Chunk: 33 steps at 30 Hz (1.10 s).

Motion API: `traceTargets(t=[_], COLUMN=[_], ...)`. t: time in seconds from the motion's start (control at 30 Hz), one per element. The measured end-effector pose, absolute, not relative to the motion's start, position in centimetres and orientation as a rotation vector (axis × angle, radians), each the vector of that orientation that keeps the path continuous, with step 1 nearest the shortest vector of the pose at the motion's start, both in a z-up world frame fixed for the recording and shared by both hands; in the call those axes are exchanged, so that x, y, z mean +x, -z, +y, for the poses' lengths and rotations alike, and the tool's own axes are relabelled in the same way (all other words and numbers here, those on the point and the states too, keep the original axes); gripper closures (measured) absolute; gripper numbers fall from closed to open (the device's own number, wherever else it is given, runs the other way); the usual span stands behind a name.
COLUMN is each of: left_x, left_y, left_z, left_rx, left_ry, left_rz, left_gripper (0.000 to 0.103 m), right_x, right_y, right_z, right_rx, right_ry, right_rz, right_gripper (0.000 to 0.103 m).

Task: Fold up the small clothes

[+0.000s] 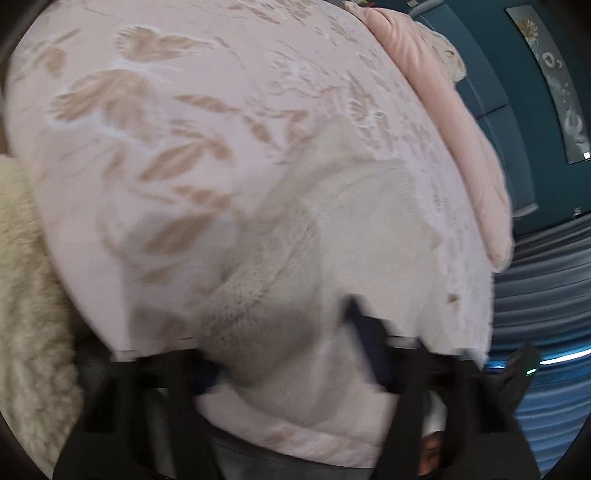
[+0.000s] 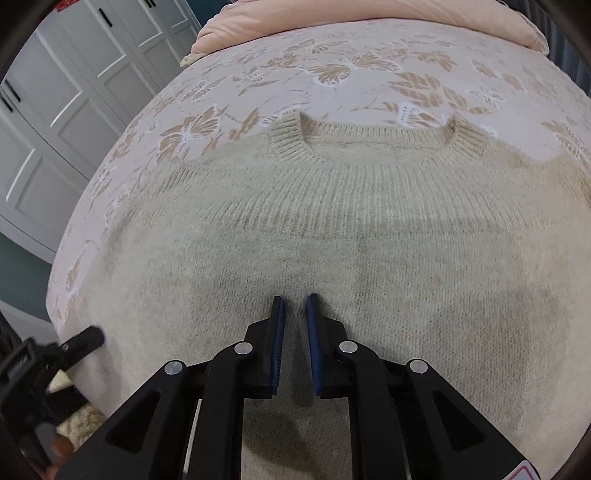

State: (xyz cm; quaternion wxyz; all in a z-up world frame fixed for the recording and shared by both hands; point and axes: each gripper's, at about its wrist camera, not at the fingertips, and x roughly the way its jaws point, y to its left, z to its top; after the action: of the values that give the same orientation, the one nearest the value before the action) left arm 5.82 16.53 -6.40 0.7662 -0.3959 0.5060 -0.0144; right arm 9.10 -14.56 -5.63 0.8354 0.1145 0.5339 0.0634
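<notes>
A cream knitted sweater (image 2: 332,229) lies flat on the bed, its ribbed collar (image 2: 376,144) at the far side. My right gripper (image 2: 294,306) hovers over the sweater's middle, its blue-padded jaws a narrow gap apart and nothing between them. In the blurred left wrist view, part of the sweater (image 1: 332,236) lies on the bedspread. My left gripper (image 1: 284,354) is wide open over the fabric near the bed's edge, one finger (image 1: 365,332) showing at right. The left gripper also appears at the lower left of the right wrist view (image 2: 74,343).
The bed carries a pink bedspread with tan butterflies (image 2: 332,74) (image 1: 147,110). A pink folded quilt (image 2: 369,22) (image 1: 461,129) lies at the far end. White wardrobe doors (image 2: 55,110) stand left of the bed. A fluffy cream rug (image 1: 26,295) lies beside it.
</notes>
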Motion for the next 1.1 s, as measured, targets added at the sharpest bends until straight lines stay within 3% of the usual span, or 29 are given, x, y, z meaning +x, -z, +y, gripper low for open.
traceTargets(t=[0.07, 0.17, 0.3, 0.4, 0.5, 0.6, 0.7, 0.73, 0.77, 0.8, 0.87, 0.93, 1.1], left_x=[6.6, 7.2, 6.5, 5.3, 4.1, 2.3, -0.8, -1.8, -2.8, -4.0, -5.4, -6.1, -4.2], left_y=[4.8, -2.0, -8.6, -10.8, -9.3, -4.3, -1.4, -1.3, -1.5, -1.9, -2.2, -1.7, 1.6], left_z=[15.7, 11.1, 4.0, -2.3, -8.8, -14.6, -15.6, -14.9, -14.1, -13.0, -10.8, -9.1, -6.5], left_rx=[-0.841, -0.658, -0.494, -0.384, -0.270, -0.102, 0.004, 0.011, 0.028, 0.063, 0.130, 0.182, 0.162], left_ry=[0.069, 0.212, 0.404, 0.536, 0.625, 0.642, 0.672, 0.679, 0.687, 0.682, 0.630, 0.568, 0.421], left_rz=[1.080, 0.951, 0.848, 0.824, 0.877, 0.947, 0.958, 0.936, 0.909, 0.874, 0.810, 0.795, 0.927], left_gripper=[0.078, 0.082, 0.084, 0.084, 0.083, 0.079, 0.076, 0.071, 0.058, 0.050, 0.029, 0.022, 0.022], right_x=[9.1, 8.9, 6.0, 2.7, -1.0, -4.3, -6.6, -7.0, -7.4, -7.6, -7.4, -6.8, -3.9], right_y=[5.6, 5.1, 1.5, -1.0, -1.8, -1.3, -0.7, -0.7, -0.9, -1.1, -1.3, -1.2, -0.7], right_z=[-14.8, -16.2, -20.3, -24.9, -30.4, -34.7, -37.3, -37.5, -37.6, -37.5, -37.0, -36.6, -34.5], right_rx=[0.256, 0.338, 0.493, 0.552, 0.612, 0.639, 0.691, 0.693, 0.692, 0.694, 0.711, 0.746, 0.815], right_ry=[-0.146, -0.176, -0.189, -0.156, -0.073, 0.026, 0.060, 0.058, 0.050, 0.038, -0.011, -0.068, -0.132], right_rz=[1.124, 1.113, 1.003, 0.914, 0.881, 0.880, 0.885, 0.882, 0.870, 0.863, 0.848, 0.847, 0.892], right_gripper=[0.092, 0.091, 0.088, 0.085, 0.076, 0.076, 0.074, 0.066, 0.060, 0.048, 0.041, 0.034, 0.031])
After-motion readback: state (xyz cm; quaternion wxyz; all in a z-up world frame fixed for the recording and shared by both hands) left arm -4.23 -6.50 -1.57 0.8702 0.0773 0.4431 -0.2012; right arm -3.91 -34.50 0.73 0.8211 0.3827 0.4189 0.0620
